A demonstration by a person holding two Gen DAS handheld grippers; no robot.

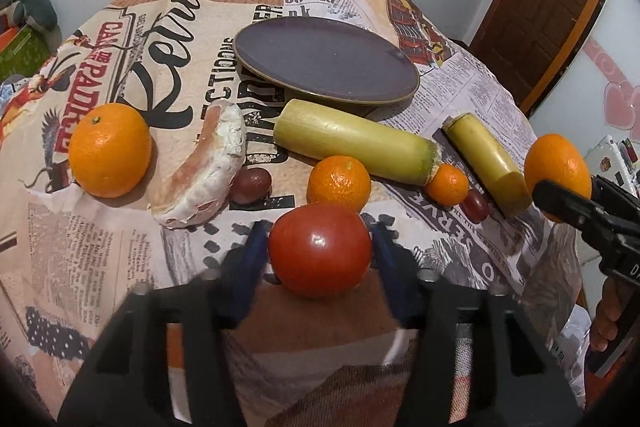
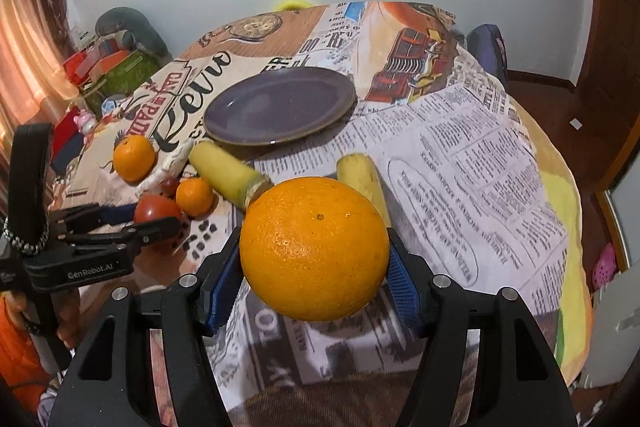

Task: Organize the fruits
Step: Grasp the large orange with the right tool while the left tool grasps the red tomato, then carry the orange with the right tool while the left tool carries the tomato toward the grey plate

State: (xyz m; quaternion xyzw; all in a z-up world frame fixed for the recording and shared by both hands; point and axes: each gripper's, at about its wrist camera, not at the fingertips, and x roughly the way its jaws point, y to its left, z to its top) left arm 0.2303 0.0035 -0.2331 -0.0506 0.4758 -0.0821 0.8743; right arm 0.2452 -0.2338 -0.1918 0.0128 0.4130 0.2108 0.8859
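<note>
Tomato [image 1: 319, 250] gripped in my left claw [image 1: 320, 247], orange [image 2: 314, 249] gripped in my right claw [image 2: 316, 259], both short of the bare plate [image 2: 280, 107]. Carry step; next, lower each onto it gently.

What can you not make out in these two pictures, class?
- Tomato, left view: its underside, hidden by its own bulk.
- Held orange, right view: covers the table behind it.
- Two small dark fruits, left view: too small to name.
- Plate: its far rim.
</note>
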